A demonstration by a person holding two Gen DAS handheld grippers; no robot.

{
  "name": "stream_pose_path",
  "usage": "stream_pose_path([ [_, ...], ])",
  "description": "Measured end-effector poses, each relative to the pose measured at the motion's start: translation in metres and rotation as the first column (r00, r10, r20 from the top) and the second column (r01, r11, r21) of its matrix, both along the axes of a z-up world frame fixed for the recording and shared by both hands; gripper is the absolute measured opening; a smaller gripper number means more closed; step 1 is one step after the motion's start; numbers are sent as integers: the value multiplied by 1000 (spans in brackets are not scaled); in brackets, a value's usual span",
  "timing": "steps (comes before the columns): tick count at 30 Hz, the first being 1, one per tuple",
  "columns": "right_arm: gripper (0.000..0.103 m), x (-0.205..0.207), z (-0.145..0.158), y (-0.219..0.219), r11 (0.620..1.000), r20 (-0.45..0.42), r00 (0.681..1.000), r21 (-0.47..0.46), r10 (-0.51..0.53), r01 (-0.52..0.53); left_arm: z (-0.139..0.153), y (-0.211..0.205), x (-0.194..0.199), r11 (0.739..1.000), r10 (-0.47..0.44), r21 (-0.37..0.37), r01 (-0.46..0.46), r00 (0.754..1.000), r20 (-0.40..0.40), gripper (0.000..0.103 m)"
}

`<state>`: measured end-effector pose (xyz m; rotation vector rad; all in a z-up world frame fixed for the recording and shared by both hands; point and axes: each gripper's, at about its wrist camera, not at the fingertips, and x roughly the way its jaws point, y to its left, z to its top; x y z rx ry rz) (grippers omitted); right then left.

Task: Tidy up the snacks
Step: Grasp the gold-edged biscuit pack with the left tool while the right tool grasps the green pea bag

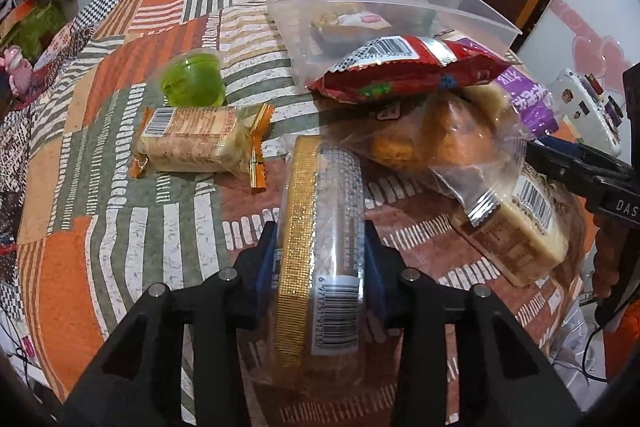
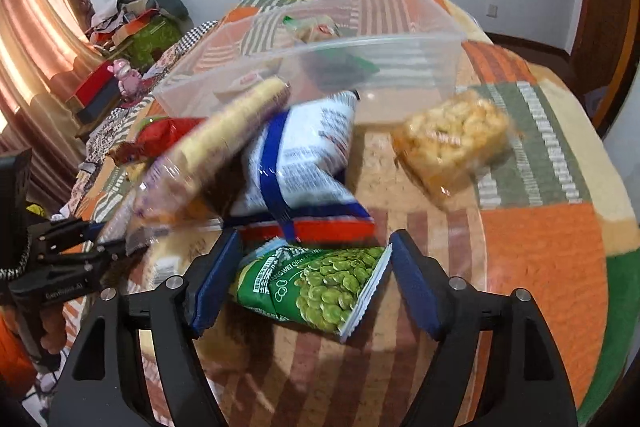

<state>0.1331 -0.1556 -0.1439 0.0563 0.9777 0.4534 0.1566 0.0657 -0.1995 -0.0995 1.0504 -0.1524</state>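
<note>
A patchwork-covered bench (image 1: 120, 131) carries most of the snacks loose, so the sorting looks barely begun. The clear plastic bin (image 1: 472, 15), at the upper middle of the left wrist view, holds only a few packets. Outside it lie a red packet (image 1: 404, 71) propped against its near wall, a clear bag of fried pieces (image 1: 432, 139) beneath, a blue-and-white bag (image 2: 304, 163) at the centre of the right wrist view, a wrapped wafer bar (image 1: 192, 143) left of centre, a rice-cracker block (image 2: 448, 143) at right, and a green jelly cup (image 1: 192, 79) in the upper left.

The left hand-held gripper (image 1: 320, 263), at the bottom centre of its view, is clamped on a gold-edged biscuit pack (image 1: 320, 227) standing on edge between its blue pads, well short of the bin.

The right hand-held gripper (image 2: 316, 283) stands wide, its pads either side of a green pea packet (image 2: 320, 287) without pressing it; the packet lies flat at the lower centre of that view.
</note>
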Motion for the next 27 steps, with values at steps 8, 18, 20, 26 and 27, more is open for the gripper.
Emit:
stream_pose_path([
  [8,75,-8,8,-21,1000,-8,1000,-8,-23,23,8,-1,-7,999,-2,49,1,1000,19,37],
  [18,66,-22,1,-30,998,11,1000,-63,-4,4,16,8,-20,999,24,38,-25,1000,16,36],
  [20,50,-21,3,-31,998,25,1000,-57,-4,6,20,10,-22,999,26,39,-27,999,23,36],
  [26,36,-18,9,-33,999,53,998,-28,-28,30,29,15,-24,998,42,34,-43,999,34,36],
  [27,36,-19,12,-36,999,63,997,-26,-34,35,30,16,-25,998,47,33,-49,998,36,36],
])
